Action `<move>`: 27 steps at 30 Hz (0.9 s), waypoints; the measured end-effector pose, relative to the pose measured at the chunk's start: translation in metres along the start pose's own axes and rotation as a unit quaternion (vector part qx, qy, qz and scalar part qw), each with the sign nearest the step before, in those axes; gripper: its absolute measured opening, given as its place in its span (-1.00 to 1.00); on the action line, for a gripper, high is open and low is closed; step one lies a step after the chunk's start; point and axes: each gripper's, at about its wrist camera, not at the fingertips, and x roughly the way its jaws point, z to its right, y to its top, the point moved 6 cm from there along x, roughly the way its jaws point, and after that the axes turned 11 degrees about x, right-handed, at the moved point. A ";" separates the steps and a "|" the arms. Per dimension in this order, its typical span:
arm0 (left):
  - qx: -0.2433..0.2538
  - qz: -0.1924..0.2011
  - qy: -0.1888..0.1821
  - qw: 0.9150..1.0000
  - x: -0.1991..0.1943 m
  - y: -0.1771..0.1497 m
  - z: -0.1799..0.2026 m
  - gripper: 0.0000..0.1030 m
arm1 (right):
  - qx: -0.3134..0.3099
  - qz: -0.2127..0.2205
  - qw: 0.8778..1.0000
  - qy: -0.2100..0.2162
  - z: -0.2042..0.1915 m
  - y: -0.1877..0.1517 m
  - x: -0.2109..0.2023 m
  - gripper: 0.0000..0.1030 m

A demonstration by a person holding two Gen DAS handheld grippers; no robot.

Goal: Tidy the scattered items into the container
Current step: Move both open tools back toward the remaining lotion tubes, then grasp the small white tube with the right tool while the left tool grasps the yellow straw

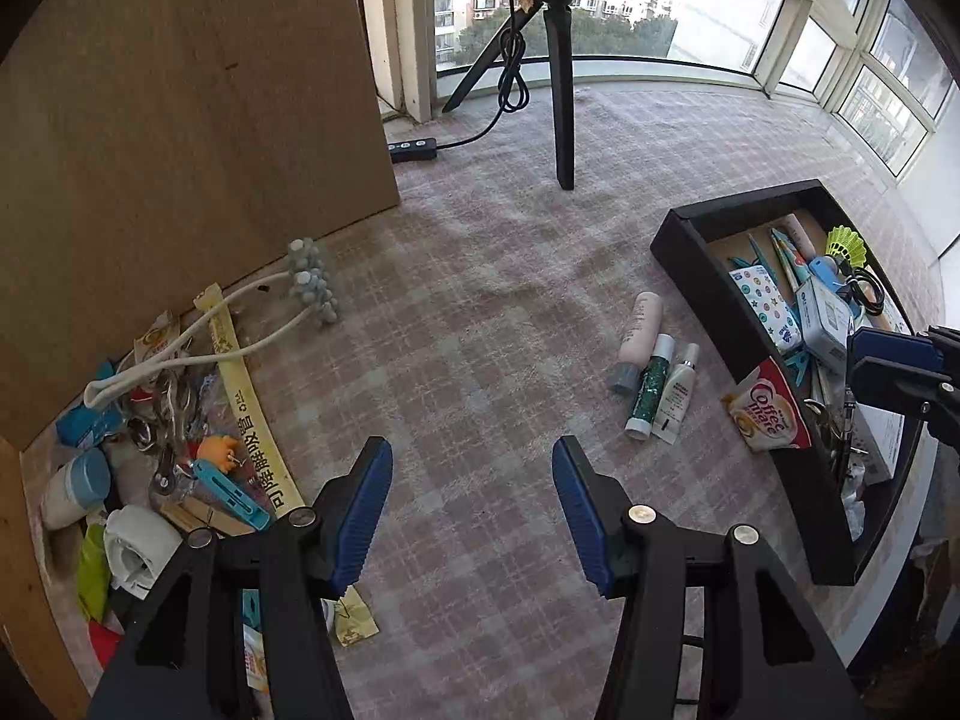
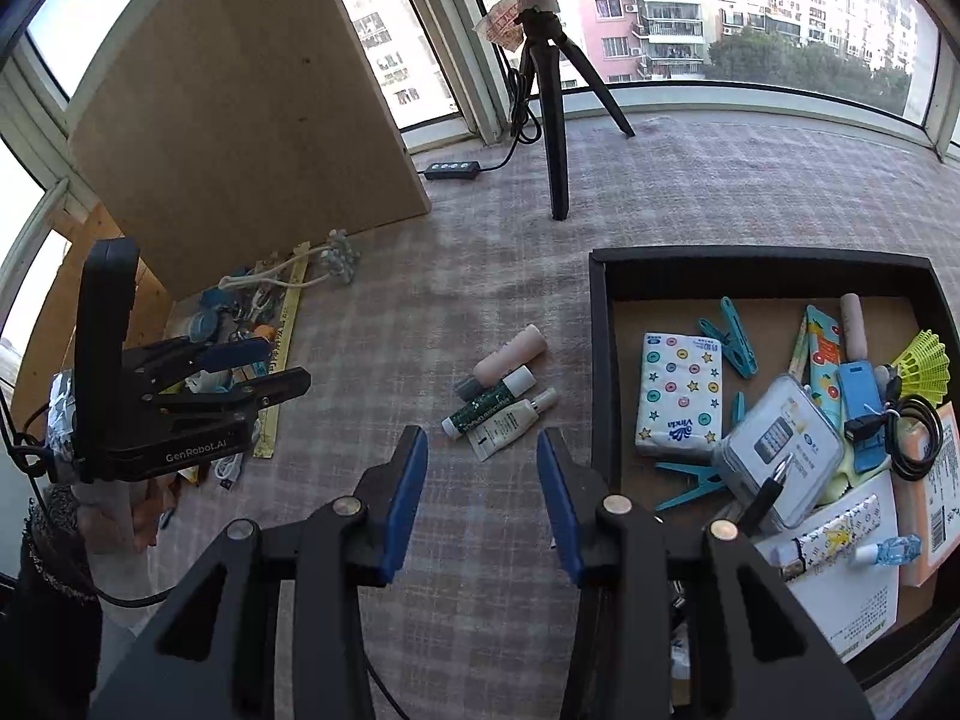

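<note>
Both grippers are empty, jaws apart. The right gripper [image 2: 483,468] is nearer the three tubes [image 2: 501,396], which lie just ahead of its jaws, slanting up-right, beside the black box [image 2: 600,360]. The left gripper [image 1: 471,480] hangs beside the pile [image 1: 180,450] by the board.

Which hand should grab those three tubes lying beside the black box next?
Probably right: the open, empty right gripper sits just short of the three tubes, while the left gripper hangs over the pile.
</note>
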 end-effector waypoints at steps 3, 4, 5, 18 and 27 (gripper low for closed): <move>-0.033 -0.008 0.014 0.999 -0.005 -0.028 -0.027 0.02 | -0.011 -0.010 1.000 0.005 -0.013 -0.003 0.008 -0.27; -0.041 -0.011 0.022 0.999 -0.007 -0.038 -0.036 0.02 | -0.013 -0.015 1.000 0.007 -0.016 -0.004 0.010 -0.27; -0.051 -0.013 0.027 0.998 -0.009 -0.045 -0.046 0.02 | -0.014 -0.018 1.000 0.008 -0.018 -0.005 0.012 -0.27; -0.060 -0.016 0.008 0.998 -0.009 -0.069 -0.054 0.02 | -0.046 -0.026 0.996 -0.067 0.015 -0.027 -0.001 -0.27; -0.059 -0.025 0.007 0.998 0.000 -0.069 -0.057 0.02 | -0.081 -0.036 0.990 -0.106 0.014 -0.020 0.040 -0.32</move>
